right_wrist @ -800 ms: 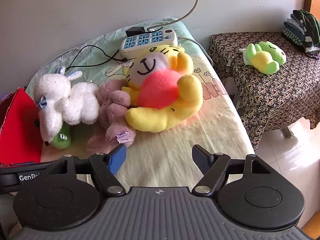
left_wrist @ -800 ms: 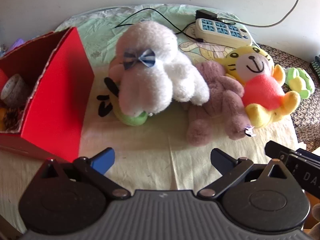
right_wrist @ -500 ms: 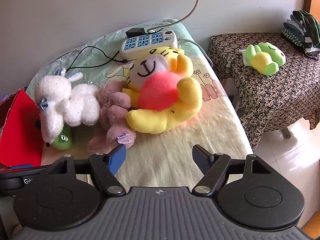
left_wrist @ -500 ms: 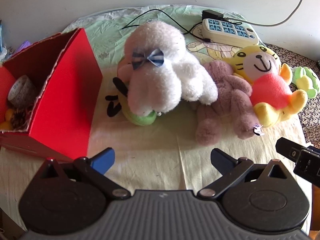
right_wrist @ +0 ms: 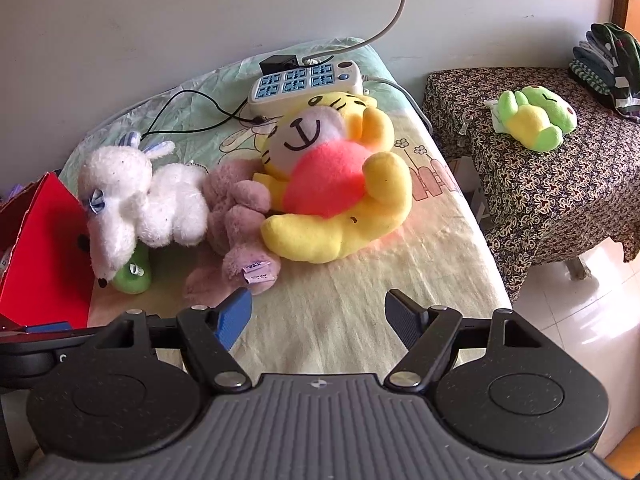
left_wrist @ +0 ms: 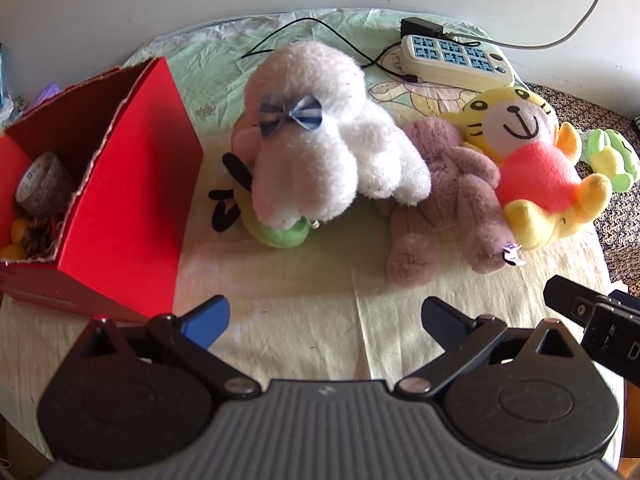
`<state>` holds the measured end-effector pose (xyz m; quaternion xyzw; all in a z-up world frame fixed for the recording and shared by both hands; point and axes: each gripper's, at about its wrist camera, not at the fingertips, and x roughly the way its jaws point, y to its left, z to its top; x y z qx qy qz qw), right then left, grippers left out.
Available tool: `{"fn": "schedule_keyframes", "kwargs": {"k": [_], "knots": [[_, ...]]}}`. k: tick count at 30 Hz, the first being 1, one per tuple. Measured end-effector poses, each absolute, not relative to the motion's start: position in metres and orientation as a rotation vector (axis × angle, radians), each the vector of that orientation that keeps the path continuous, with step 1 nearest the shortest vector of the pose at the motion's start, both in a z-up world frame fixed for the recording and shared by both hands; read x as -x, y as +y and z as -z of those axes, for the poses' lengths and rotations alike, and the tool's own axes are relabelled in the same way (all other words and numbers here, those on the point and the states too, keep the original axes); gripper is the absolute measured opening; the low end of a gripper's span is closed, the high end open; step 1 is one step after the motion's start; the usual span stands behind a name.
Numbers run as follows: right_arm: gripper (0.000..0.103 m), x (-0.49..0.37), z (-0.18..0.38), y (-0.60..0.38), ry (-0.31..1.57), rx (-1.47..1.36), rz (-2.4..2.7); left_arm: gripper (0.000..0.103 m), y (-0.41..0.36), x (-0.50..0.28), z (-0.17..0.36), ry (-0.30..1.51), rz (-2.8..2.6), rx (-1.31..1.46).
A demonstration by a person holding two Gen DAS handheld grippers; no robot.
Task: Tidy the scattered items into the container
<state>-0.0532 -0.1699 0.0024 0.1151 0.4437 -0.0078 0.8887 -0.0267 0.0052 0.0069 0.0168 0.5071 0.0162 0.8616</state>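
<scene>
Left wrist view, nearest first: the left gripper point(left_wrist: 324, 316) hangs spread wide and empty over bare tablecloth point(left_wrist: 320, 292), and the right gripper point(right_wrist: 318, 312) is likewise parted and holds nothing. Beyond them the toys lie bunched: a white plush dog point(left_wrist: 320, 136) sprawls over a green plush point(left_wrist: 280, 232), touching a mauve plush bear point(left_wrist: 444, 196), which presses against the yellow tiger plush point(left_wrist: 536, 172). Grabbing one could likely drag a neighbour along, or snag the thin black cable point(left_wrist: 304, 28) lying behind near the power strip point(left_wrist: 456, 60). To the left, the red cardboard box point(left_wrist: 128, 200) holds a tape roll point(left_wrist: 40, 180), a pinecone-like piece and something yellow; bulky plush may overfill it.
</scene>
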Motion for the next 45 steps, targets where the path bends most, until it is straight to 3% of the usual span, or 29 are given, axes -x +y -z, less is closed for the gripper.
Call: {"fn": "schedule_keyframes", "kwargs": {"k": [15,28,45], "knots": [[0.076,0.045,0.002,-0.176,0.936,-0.247,-0.006,0.101,-0.002,0.017,-0.005,1.078,-0.025,-0.067],[0.080,-0.032,-0.041,-0.247,0.871,-0.322,-0.115,0.101,-0.083,-0.011,-0.033,0.933,0.298,-0.268],[0.080,-0.138,0.016,-0.289,1.113,-0.437,-0.352,0.101,-0.176,-0.035,0.021,0.933,0.562,-0.423]]}}
